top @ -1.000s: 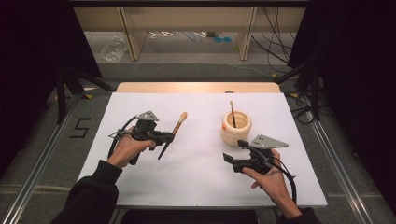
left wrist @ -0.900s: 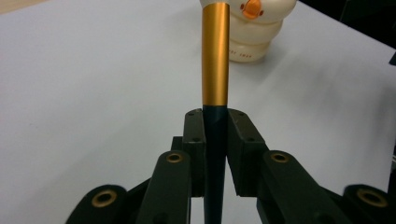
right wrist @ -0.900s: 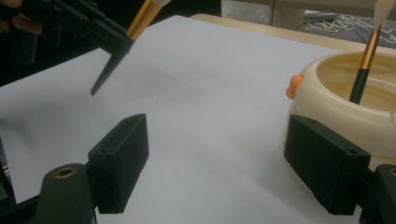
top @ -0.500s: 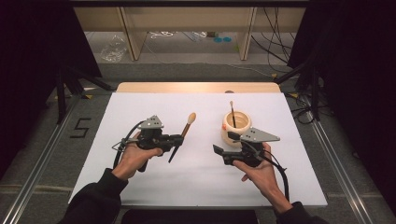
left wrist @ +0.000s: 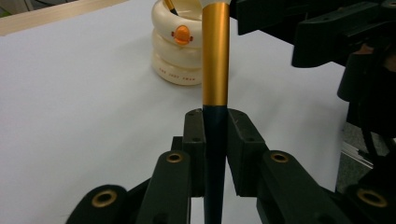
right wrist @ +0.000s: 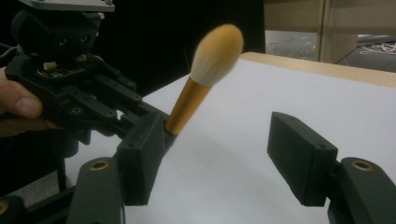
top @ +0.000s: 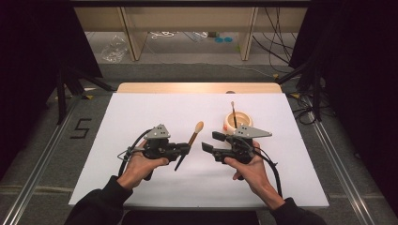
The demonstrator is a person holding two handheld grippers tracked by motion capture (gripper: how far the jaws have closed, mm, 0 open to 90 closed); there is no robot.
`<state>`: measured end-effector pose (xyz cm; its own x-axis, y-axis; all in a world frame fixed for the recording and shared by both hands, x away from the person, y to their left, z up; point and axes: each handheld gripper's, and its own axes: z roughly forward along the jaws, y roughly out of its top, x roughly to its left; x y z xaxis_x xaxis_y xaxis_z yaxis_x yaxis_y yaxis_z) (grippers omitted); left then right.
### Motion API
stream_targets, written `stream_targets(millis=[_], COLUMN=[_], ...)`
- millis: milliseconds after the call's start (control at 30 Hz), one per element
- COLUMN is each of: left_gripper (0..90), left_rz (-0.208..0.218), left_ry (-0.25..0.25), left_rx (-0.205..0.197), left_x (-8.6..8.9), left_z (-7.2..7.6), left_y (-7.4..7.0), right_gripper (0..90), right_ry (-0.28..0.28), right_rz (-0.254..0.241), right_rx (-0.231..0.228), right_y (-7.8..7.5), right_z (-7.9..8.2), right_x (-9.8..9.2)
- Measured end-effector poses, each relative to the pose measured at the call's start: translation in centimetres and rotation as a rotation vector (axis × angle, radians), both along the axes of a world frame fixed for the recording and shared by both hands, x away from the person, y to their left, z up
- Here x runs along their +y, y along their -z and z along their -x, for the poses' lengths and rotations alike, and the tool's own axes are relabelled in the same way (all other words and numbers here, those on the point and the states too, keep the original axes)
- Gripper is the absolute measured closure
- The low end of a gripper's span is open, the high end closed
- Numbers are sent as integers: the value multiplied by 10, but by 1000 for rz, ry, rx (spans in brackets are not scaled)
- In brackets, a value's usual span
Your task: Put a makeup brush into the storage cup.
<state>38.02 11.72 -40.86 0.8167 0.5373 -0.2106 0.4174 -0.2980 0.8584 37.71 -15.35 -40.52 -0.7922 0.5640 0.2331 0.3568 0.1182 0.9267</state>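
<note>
The step in hand looks like a handover of the makeup brush (top: 190, 140) between the two tools above the white bench (top: 141, 112), on its way to the cream holder (top: 236, 121), where another, thinner brush (top: 233, 108) already stands.

The left tool (top: 185, 148) is pinching the brush by its dark handle: in the left gripper view the jaws are pressed on the handle just below the gold sleeve (left wrist: 215, 56), and the shaft runs straight up toward twelve o'clock. In the high view the brush leans with its pale tuft (top: 199, 126) toward one o'clock and its handle end toward seven o'clock, clear of the bench surface as far as I can tell.

The right tool (top: 209, 141) is spread wide and empty. In the right gripper view the tuft (right wrist: 218, 53) stands between its two jaws, nearer the left-hand one, not touching either.

The brush lies at nine o'clock of the right tool, just beside it; the holder sits at about one o'clock of that tool, near behind it.

Next, I judge, the right tool must slide in around the gold sleeve or handle rather than the soft tuft, close squarely, and only then should the left tool let go.
</note>
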Motion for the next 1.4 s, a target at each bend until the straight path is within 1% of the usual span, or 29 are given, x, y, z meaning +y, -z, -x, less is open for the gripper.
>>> stream_targets(millis=[33,67,133,167,200,233,267,300,333,367,400,467,533,567,600,633,733,767,833,900,933,967,1033,1100,1167,1267,1333,1367,1400], left_gripper=[785,785,785,785,785,785,785,785,785,785,785,785,785,785,785,785,785,785,785,785,785,785,785,785,785,785,784,783,782], left_rz=[-1,12,11,12,20,28,19,26,22,28,31,39,32,35,35,39,37,42,45,41,45,49,56,59,62,67,74,82,76], left_ry=[3,2,6,8,5,15,9,21,19,22,23,30,27,27,27,27,39,43,42,38,41,38,33,33,30,45,47,50,48], left_rx=[4,4,0,-3,-7,-11,-15,-17,-17,-18,-17,-18,-23,-21,-21,-22,-27,-27,-27,-29,-35,-37,-41,-41,-41,-45,-43,-42,-44], left_x=[-1,-1,-2,-3,-4,-4,-5,-6,-6,-7,-8,-8,-9,-10,-10,-11,-13,-14,-15,-14,-14,-14,-14,-14,-15,-14,-14,-15,-14], left_z=[1,2,3,4,5,5,6,7,7,7,7,7,7,8,8,8,9,9,9,10,9,9,9,9,10,8,8,8,8], left_y=[-1,-2,-3,-4,-5,-6,-7,-8,-9,-9,-9,-10,-10,-11,-11,-11,-11,-11,-11,-11,-12,-12,-12,-12,-12,-12,-12,-12,-13], right_gripper=[397,425,432,443,455,473,483,490,496,503,510,524,534,554,554,580,600,626,636,674,674,701,718,721,736,742,751,759,762], right_ry=[-7,-20,-21,-25,-31,-36,-39,-42,-47,-47,-48,-52,-54,-56,-56,-69,-74,-81,-84,-86,-86,-88,-87,-86,-90,-92,-89,-95,-95], right_rz=[-11,-15,-8,-27,-35,-58,-66,-78,-87,-89,-81,-112,-119,-130,-130,-147,-151,-159,-160,-159,-159,-168,-178,-180,-197,-203,-204,-215,-215], right_rx=[0,-4,2,3,16,19,20,26,32,25,33,41,44,45,45,58,68,77,74,67,67,72,79,75,94,100,93,97,92], right_y=[0,1,1,2,2,3,3,3,2,2,1,2,2,2,2,2,2,2,3,3,3,3,3,3,3,3,3,2,1], right_z=[0,-1,-1,-1,-2,-3,-3,-3,-3,-3,-3,-4,-4,-4,-4,-5,-5,-5,-5,-5,-5,-5,-6,-6,-6,-6,-7,-5,-5], right_x=[2,5,5,6,7,9,9,9,9,10,9,10,10,10,10,11,13,14,15,16,16,16,15,15,15,14,14,14,14])
